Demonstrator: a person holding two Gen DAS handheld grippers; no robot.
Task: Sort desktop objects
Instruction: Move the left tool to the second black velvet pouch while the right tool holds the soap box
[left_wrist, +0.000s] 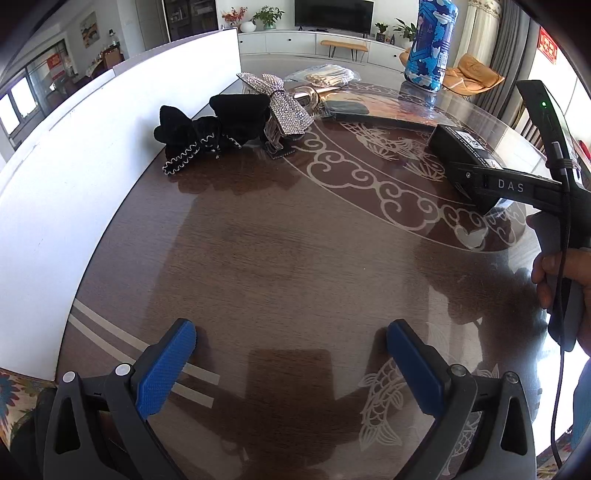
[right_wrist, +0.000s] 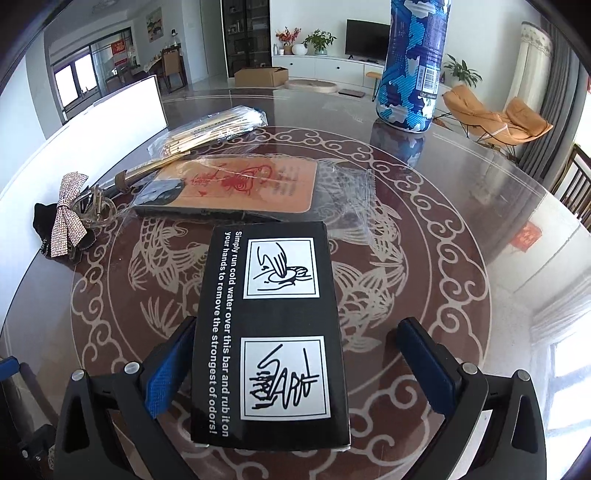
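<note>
The sorting looks barely begun. On the round, dark wooden bench with its pale carved fish pattern, things lie loosely scattered: a black velvet bow hair clip and a rhinestone-covered silver bow clip sit touching one another beside the white board at the left. Farther back lie a clear bag of pale wooden sticks and a flat orange-faced packet in clear wrap. A tall blue-and-white patterned canister stands upright at the far side.

The right gripper straddles a black rectangular cardboard box with white printed instructions. Its fingers are spread wide: the left one is at the box's edge, the right one clearly apart, so no grasp yet. The left gripper hovers wide open over bare wood, holding nothing. Judging by this, every item remains to be placed.
</note>
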